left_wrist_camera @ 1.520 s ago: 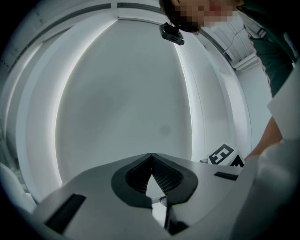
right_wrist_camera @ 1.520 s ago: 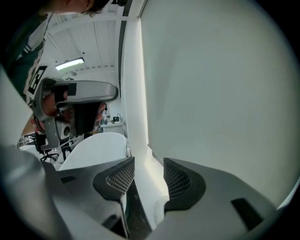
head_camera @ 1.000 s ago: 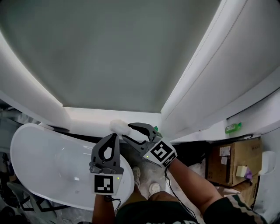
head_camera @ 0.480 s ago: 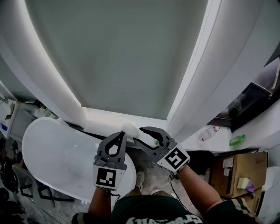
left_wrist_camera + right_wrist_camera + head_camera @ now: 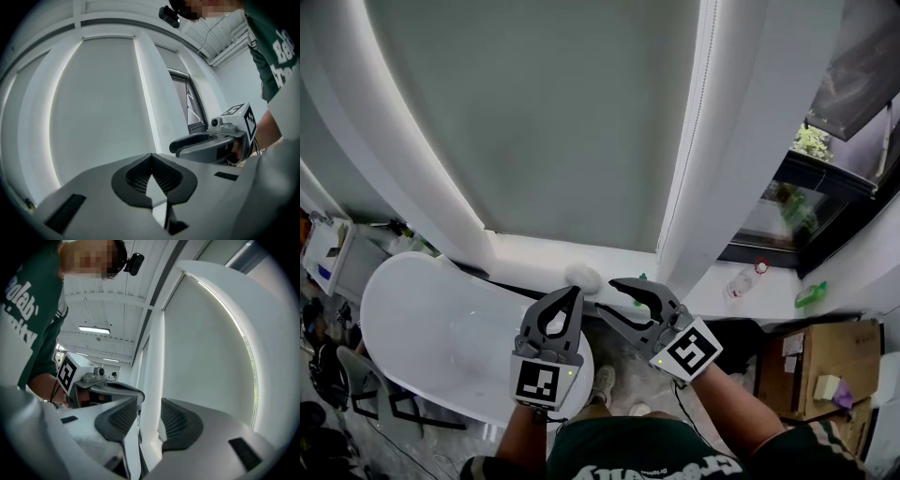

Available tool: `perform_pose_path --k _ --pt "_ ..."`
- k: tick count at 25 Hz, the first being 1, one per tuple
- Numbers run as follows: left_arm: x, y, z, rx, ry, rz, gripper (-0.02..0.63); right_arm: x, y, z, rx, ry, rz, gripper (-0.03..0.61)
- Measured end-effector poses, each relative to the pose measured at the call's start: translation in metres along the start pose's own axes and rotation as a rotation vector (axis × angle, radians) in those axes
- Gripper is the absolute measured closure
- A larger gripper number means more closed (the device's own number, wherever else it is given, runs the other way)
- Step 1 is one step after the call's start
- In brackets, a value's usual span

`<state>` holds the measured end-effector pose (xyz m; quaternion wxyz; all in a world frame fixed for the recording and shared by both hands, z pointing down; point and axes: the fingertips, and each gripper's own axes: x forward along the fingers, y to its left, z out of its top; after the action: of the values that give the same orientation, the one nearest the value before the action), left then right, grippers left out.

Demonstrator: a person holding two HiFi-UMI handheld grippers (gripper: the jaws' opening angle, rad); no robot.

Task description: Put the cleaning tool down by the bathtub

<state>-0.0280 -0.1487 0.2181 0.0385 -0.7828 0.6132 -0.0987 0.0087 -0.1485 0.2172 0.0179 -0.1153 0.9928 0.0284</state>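
The cleaning tool [image 5: 582, 275] shows as a white fluffy lump on the white ledge [image 5: 534, 253] behind the end of the white bathtub [image 5: 422, 342]; I see no handle. My left gripper [image 5: 574, 292] is held just in front of it and is shut on nothing, its tips meeting [image 5: 151, 155]. My right gripper [image 5: 606, 296] hangs open just right of the tool, apart from it. Its jaws have just been closing a little, and only the white wall shows between them [image 5: 150, 401]. Each gripper appears in the other's view: the right gripper [image 5: 206, 143], the left gripper [image 5: 117, 390].
A grey blind [image 5: 553, 112] and white pillars rise behind the ledge. A clear bottle [image 5: 741, 281] and a green bottle [image 5: 809, 295] lie on the sill at right, above a cardboard box [image 5: 811, 361]. The person's shoes [image 5: 605, 382] stand beside the tub.
Both grippers have lifted and drawn back from the ledge. The right gripper's tips, which were against the white tool, now stand apart from it. The tool stays on the ledge.
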Motion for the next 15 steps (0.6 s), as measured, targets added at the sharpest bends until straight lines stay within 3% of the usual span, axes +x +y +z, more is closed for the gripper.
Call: perform_pose_path --k 9,15 --pt "-0.02 -0.04 0.016 0.002 -0.011 -0.003 0.607 -0.044 0.024 0.018 -0.009 -0.057 0.003 0.408" --pt "-0.039 -0.059 0.024 0.017 -0.019 -0.005 0.607 -0.066 0.039 0.025 -0.032 -0.079 0.002 0.463"
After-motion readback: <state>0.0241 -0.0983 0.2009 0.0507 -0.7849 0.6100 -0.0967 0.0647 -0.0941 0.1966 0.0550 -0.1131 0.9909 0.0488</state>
